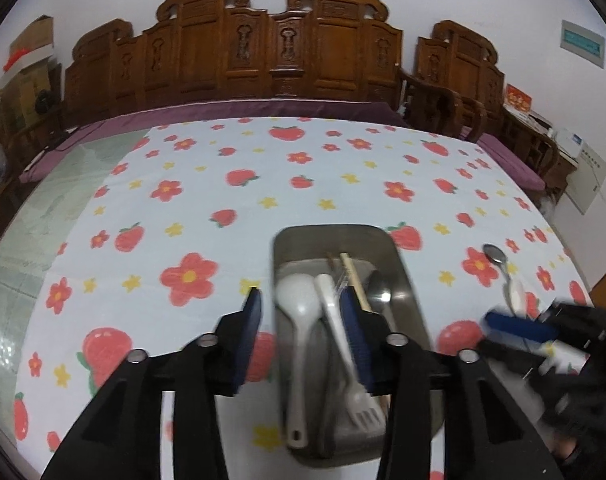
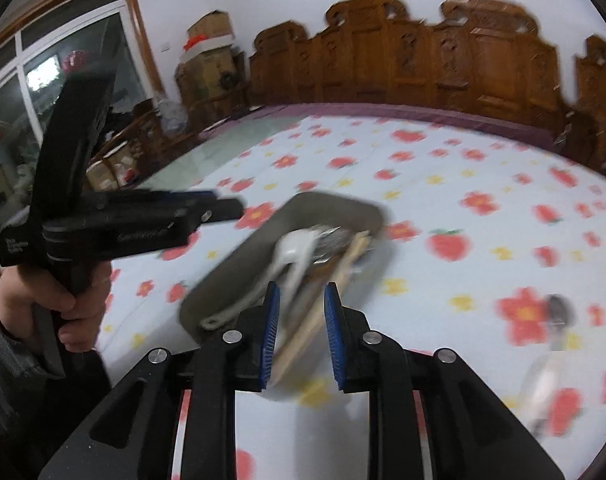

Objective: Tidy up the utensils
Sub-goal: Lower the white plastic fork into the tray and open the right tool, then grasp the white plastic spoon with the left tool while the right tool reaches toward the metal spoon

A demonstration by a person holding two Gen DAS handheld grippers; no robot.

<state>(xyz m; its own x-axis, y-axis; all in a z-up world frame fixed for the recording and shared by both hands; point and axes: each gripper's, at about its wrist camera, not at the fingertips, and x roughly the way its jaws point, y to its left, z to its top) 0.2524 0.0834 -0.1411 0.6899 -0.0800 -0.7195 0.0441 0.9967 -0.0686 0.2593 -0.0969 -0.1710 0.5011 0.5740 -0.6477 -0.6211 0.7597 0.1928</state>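
While angled down over tray (image 1: pixel 287 240), left gripper (image 1: pixel 303 300) spread, right gripper (image 2: pixel 301 292) spread.

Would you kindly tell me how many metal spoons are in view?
2. One spoon lies in the tray, right of the chopsticks; the other spoon lies on the tablecloth, right of the tray. Others may be hidden underneath.

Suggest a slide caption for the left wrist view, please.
Open left gripper above metal tray of utensils; one spoon remains outside.
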